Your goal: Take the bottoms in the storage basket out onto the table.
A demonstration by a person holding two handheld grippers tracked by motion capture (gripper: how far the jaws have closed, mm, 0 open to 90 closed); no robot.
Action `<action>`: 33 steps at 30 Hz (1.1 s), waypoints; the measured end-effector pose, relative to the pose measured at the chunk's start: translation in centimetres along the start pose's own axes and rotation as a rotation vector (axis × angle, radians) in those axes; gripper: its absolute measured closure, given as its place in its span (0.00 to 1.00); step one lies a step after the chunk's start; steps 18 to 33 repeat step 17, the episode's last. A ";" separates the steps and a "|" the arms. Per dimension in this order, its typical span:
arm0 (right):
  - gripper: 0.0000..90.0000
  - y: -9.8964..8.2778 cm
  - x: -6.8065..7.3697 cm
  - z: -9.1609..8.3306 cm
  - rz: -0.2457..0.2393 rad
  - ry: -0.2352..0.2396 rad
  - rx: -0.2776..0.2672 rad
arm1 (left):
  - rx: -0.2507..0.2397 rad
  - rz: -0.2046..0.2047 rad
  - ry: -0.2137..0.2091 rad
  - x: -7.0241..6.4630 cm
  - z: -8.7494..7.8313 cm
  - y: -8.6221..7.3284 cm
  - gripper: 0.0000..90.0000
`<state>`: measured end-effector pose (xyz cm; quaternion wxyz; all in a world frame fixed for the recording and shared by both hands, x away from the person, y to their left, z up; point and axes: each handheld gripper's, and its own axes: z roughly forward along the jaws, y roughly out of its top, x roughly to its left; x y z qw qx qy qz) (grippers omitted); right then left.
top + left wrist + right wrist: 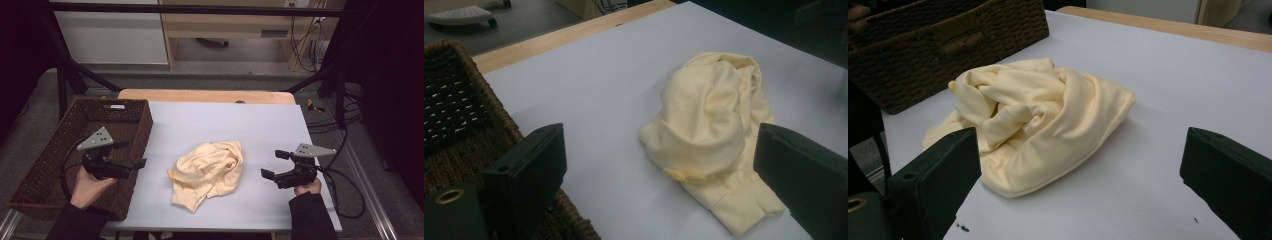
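High view: crumpled yellow garment (209, 173) lies between left gripper (134, 154) and right gripper (271, 164), both gaping.

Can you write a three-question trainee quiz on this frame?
1. True or false: the left gripper already clamps the garment.
2. Where does the basket stand? A) at the table's left edge B) at its far right C) on top of the garment
3. Fill in: both grippers' jaws stand ____.

Key:
1. False. It is held over the basket's near corner, apart from the cloth.
2. A.
3. Open. The right gripper is also empty, right of the crumpled yellow garment on the white sheet.
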<state>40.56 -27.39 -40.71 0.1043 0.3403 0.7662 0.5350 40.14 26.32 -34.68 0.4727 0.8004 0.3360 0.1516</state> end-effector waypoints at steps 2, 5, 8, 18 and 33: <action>0.04 0.0 0.0 0.0 0.001 0.001 -0.002 | 0.003 -0.001 0.008 0.2 -0.1 -0.3 0.08; 0.04 0.0 0.0 0.0 0.001 0.000 0.000 | 0.000 -0.006 0.013 0.5 -0.1 -0.8 0.08; 0.04 -0.1 0.0 0.0 0.004 -0.001 0.000 | -0.001 -0.010 0.020 0.8 -0.2 -1.2 0.08; 0.04 -0.1 -0.1 0.1 0.003 0.000 0.002 | 0.022 -0.018 0.024 1.0 0.2 -1.6 0.08; 0.04 -0.1 -0.1 0.1 0.003 0.000 0.002 | 0.022 -0.018 0.024 1.0 0.2 -1.6 0.08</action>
